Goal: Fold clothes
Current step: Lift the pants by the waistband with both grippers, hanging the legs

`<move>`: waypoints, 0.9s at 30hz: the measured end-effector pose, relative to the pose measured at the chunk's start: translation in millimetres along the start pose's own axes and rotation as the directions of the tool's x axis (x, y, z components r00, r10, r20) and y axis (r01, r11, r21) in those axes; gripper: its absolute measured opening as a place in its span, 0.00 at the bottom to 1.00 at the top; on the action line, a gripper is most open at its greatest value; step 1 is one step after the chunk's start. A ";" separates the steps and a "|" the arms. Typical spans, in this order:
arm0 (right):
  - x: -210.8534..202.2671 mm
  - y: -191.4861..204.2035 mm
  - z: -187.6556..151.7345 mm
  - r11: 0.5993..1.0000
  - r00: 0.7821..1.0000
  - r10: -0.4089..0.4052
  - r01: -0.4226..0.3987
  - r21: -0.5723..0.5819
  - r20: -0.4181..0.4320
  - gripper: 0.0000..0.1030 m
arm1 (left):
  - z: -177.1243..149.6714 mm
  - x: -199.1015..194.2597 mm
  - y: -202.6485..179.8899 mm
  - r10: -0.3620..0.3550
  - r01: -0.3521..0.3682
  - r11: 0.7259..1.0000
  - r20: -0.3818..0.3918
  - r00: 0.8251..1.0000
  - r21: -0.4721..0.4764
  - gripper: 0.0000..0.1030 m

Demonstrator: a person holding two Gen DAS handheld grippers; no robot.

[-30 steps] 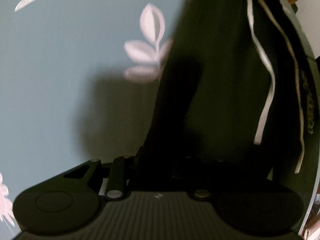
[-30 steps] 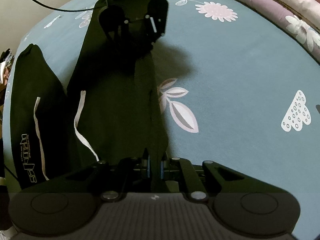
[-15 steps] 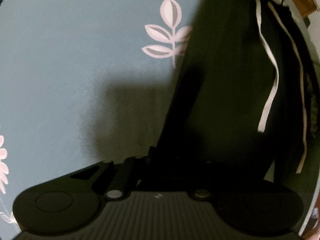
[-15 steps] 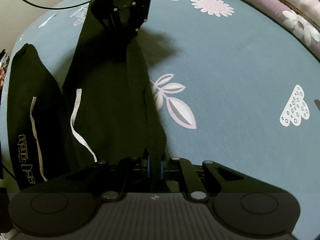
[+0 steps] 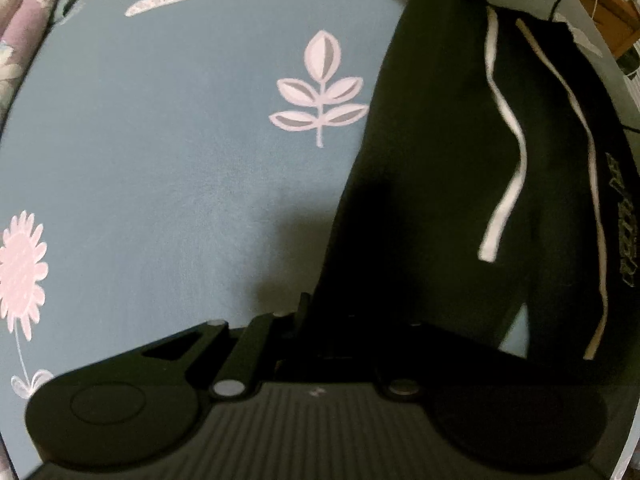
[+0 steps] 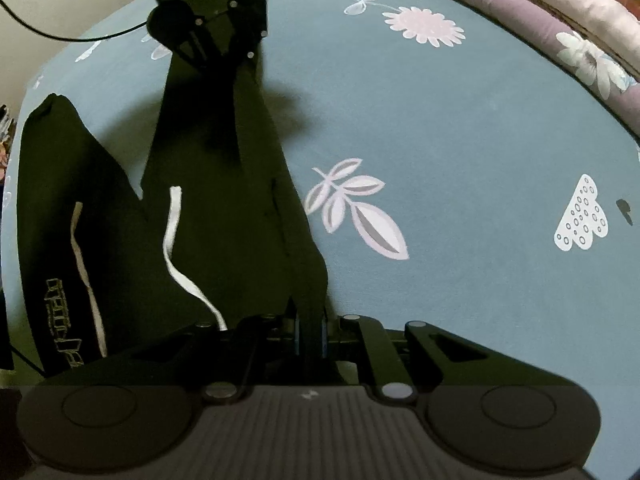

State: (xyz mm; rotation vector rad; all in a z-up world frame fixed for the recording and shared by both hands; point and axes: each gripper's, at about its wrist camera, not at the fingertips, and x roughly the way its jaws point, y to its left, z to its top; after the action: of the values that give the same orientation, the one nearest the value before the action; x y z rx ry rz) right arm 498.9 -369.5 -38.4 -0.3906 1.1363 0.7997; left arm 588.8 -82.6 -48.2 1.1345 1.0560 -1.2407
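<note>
A black garment [image 5: 440,160] with white drawstrings [image 5: 506,152] and a printed logo [image 6: 64,320] lies on the teal flower-print sheet [image 5: 160,160]. Its right edge is pulled up off the sheet into a taut ridge between both grippers. My left gripper [image 5: 320,320] points down and is shut on the far end of that edge; the fabric hides its fingertips. In the right wrist view the left gripper [image 6: 228,60] hangs at the top with the cloth under it. My right gripper [image 6: 310,320] is shut on the near end, with a fold of black fabric between its blue pads.
A purple flowered quilt [image 6: 560,28] is piled along the far right side of the bed. A thin black cable [image 6: 80,36] runs across the pale wall at the top left. Wooden furniture [image 5: 608,12] stands past the bed's edge.
My left gripper has risen with the garment's edge in it and drawn away from the right gripper, pulling the cloth taut. The right gripper has lifted a little, still holding.
</note>
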 end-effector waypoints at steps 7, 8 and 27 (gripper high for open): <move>-14.0 32.1 -2.1 0.999 0.999 -0.040 0.040 -0.028 -0.002 0.11 | -5.5 -28.6 -37.8 0.025 -0.025 0.999 0.030 0.999 -0.024 0.00; -16.2 38.0 -2.9 0.998 0.999 -0.051 0.051 -0.031 -0.001 0.11 | -4.7 -30.7 -45.9 0.029 -0.028 0.999 0.034 0.999 -0.030 0.00; -33.3 152.3 -38.8 0.957 0.984 -0.167 0.146 -0.249 -0.065 0.10 | -25.6 -61.3 -166.2 -0.010 0.021 0.995 0.108 0.994 -0.101 0.00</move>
State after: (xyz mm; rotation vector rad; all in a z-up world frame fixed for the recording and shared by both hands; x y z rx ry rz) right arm 355.2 -305.0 -6.2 -0.7179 1.0737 0.7908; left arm 419.8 -47.3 -0.8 0.9731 1.0364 -1.2323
